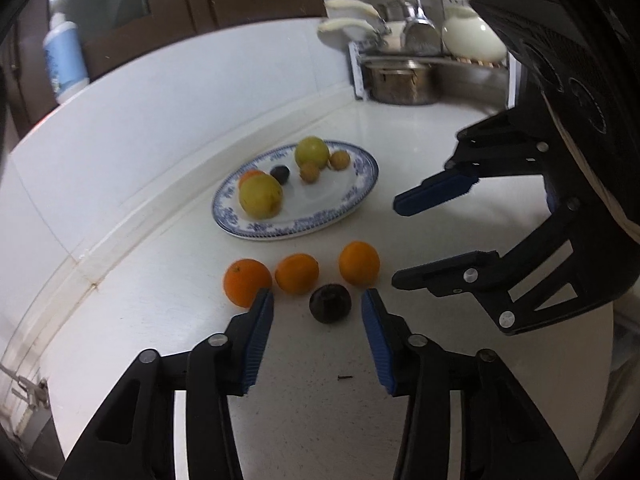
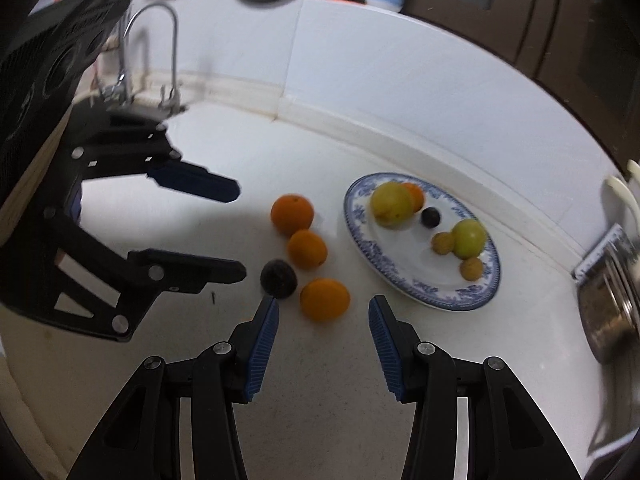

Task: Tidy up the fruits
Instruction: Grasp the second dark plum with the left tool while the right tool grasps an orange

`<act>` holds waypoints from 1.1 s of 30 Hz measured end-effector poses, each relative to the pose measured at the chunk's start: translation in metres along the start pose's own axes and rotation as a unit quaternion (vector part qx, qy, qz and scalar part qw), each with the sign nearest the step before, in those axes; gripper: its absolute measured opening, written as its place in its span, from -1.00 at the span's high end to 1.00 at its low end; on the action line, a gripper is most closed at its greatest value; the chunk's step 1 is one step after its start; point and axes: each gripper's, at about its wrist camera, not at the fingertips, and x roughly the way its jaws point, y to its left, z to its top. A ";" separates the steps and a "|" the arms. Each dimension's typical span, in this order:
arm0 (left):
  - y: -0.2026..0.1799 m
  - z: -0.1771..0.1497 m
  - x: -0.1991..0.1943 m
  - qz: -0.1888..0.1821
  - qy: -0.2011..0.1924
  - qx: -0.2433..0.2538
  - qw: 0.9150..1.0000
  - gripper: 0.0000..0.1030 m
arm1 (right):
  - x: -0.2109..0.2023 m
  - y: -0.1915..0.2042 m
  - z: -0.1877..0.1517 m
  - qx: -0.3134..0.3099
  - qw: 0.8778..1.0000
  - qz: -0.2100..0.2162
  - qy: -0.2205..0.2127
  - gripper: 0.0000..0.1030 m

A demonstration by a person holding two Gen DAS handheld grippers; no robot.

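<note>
Three oranges (image 1: 297,273) lie in a row on the white counter, with a dark round fruit (image 1: 330,303) just in front of them. My left gripper (image 1: 318,295) is open, and the dark fruit sits ahead between its blue fingertips, untouched. Behind stands a blue-patterned plate (image 1: 280,232) holding two yellow-green fruits, an orange, a dark plum and two small brownish fruits. My right gripper (image 2: 324,302) is open, and the nearest orange (image 2: 325,299) lies between its tips without contact. It hovers at the right in the left wrist view (image 1: 399,242). The plate (image 2: 440,300) is to its right.
A dish rack with a steel pot (image 1: 400,80) and white crockery stands at the back corner. A faucet (image 2: 152,48) rises at the far left of the right wrist view. A blue-labelled bottle (image 1: 64,60) stands on the ledge behind the white backsplash.
</note>
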 end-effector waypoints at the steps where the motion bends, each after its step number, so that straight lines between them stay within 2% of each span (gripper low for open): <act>1: -0.001 -0.001 0.003 -0.003 0.004 0.004 1.000 0.16 | 0.005 0.000 -0.001 -0.006 1.000 0.006 0.004 0.07; 12: 0.002 -0.002 0.031 -0.022 0.030 0.025 0.999 0.18 | 0.038 -0.011 -0.005 -0.028 0.999 0.031 0.022 0.07; 27: 0.005 -0.001 0.051 -0.048 0.053 0.007 0.997 0.41 | 0.059 -0.022 -0.004 -0.029 0.996 0.078 0.028 0.08; 30: 0.005 0.000 0.051 -0.046 0.053 0.001 0.998 0.42 | 0.060 -0.022 -0.004 -0.024 0.995 0.088 0.027 0.22; 33: 0.005 -0.001 0.048 -0.043 0.055 -0.011 0.997 0.42 | 0.060 -0.021 -0.005 -0.021 0.996 0.085 0.025 0.22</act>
